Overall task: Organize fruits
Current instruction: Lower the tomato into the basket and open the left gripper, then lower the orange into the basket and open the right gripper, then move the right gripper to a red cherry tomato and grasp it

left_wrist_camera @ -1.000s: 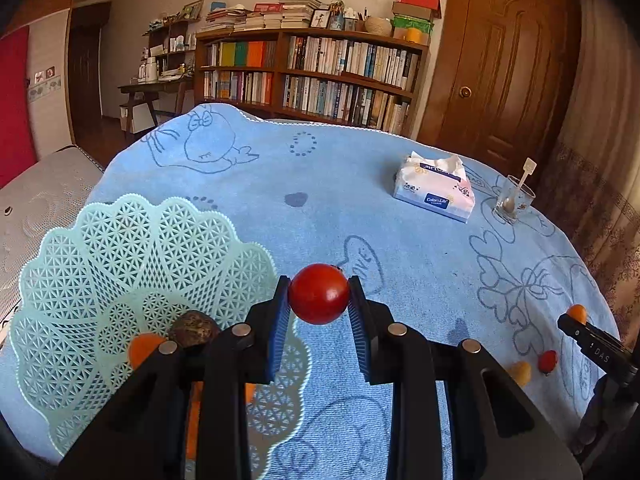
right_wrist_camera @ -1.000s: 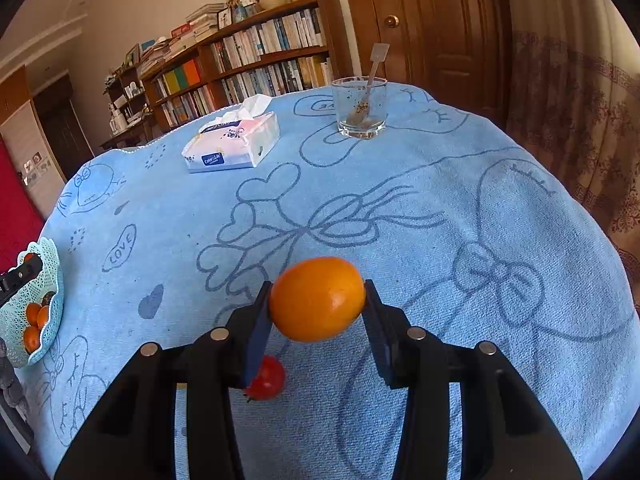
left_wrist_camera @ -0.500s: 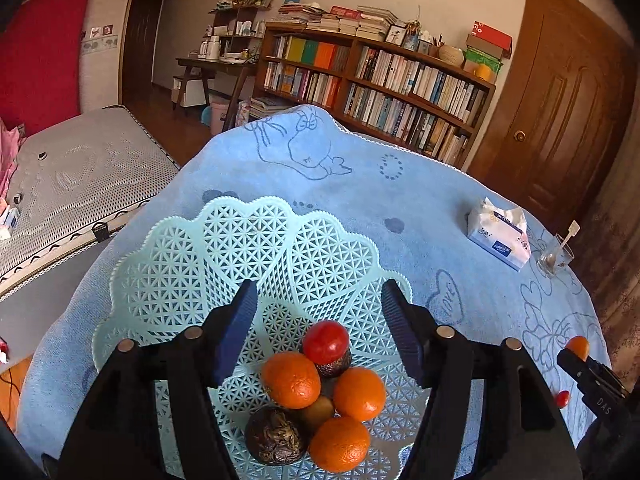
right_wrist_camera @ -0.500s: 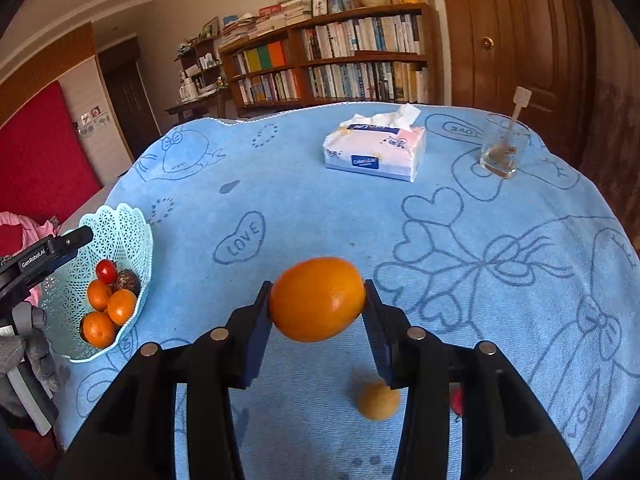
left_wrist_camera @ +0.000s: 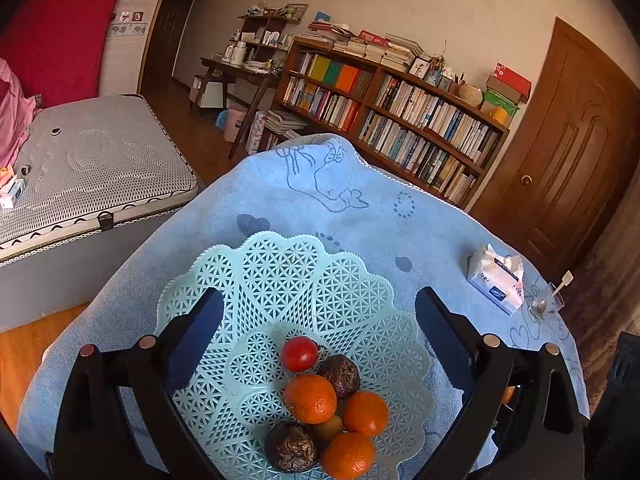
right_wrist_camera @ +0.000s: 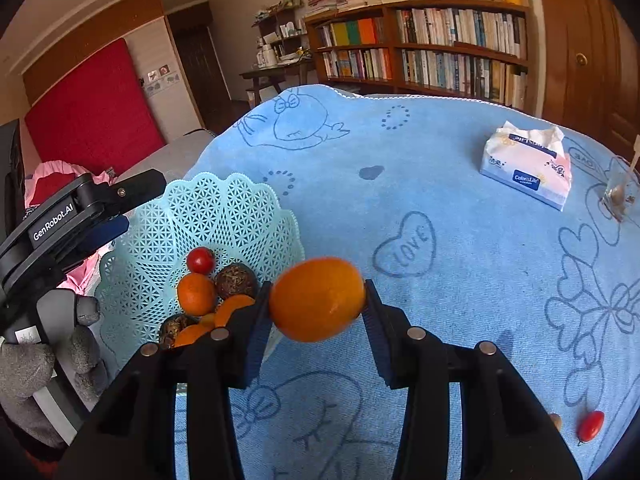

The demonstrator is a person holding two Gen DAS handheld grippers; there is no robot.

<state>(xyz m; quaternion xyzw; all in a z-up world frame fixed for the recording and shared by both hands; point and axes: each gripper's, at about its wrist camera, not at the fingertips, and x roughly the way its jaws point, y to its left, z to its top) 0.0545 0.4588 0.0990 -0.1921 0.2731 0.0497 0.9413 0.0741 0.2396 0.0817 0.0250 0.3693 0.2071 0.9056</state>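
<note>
My left claw (left_wrist_camera: 320, 316) has let go of the cherry tomato (left_wrist_camera: 299, 353); it now lies in the mint lattice basket (left_wrist_camera: 280, 272), and the jaws gape wide and empty above it. My right claw (right_wrist_camera: 316, 308) has carried its orange (right_wrist_camera: 316, 300), clamped tight, to just beside the basket rim, so that's my next drop. One small red tomato (right_wrist_camera: 590, 425) waits on the bench (right_wrist_camera: 460, 240).
</note>
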